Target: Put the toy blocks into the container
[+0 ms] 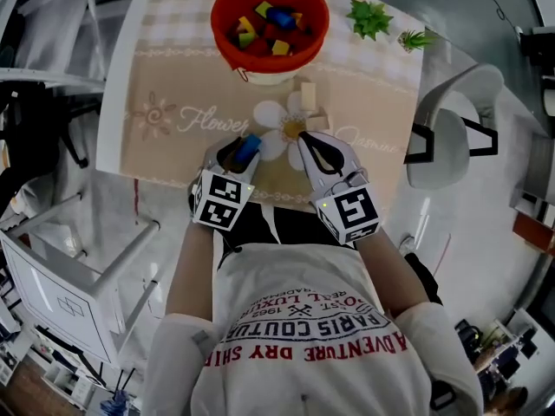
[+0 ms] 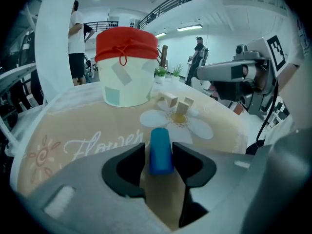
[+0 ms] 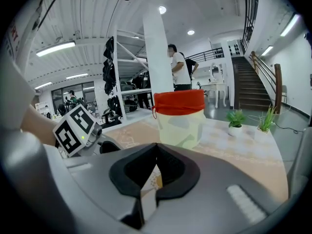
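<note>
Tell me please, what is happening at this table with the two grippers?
A person is putting toy blocks from the flowered cloth into the container, which holds several coloured blocks. The left gripper is low over the cloth with a blue block between its jaws; whether they press on it is unclear. The right gripper, jaws together and empty, hangs beside it. Two pale blocks wait on the cloth near the container.
</note>
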A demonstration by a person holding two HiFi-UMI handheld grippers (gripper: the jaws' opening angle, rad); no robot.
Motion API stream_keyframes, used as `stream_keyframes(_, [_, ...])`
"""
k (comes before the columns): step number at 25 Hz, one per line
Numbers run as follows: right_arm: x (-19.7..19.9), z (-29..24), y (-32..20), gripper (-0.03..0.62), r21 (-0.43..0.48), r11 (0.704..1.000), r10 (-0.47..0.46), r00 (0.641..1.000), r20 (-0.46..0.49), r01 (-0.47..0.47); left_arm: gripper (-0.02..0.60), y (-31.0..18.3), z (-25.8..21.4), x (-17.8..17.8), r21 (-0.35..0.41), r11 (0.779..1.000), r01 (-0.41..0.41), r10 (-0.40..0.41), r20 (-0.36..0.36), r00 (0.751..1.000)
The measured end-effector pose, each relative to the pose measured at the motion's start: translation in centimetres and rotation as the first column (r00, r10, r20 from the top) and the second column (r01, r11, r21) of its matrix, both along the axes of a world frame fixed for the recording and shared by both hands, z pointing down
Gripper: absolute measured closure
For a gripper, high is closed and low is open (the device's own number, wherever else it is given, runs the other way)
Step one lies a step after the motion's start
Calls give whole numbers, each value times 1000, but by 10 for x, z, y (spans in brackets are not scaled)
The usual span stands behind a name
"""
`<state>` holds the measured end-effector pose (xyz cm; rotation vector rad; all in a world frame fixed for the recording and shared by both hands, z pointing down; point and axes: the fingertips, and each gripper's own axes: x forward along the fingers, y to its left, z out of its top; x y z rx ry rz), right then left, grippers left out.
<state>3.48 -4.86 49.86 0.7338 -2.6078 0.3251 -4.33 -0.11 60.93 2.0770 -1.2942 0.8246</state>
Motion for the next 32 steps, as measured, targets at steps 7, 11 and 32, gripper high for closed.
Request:
stream_keyframes(7, [4,-2,-4,592,4,1000,0,1000,-1,0,426,4,2,5,-13,1000,-17,17,-3,1000])
stream_keyframes(11, [3,-13,-9,592,27,1000,4,1000,11,-4,428,0,-15,2,16,1000,-12,12,-16,1000])
stream_keyframes(32, [-13,-119,-56,592,223,969,76,989,127,-104,428,-84,-215,-27,449,893,-28,37,-13,999])
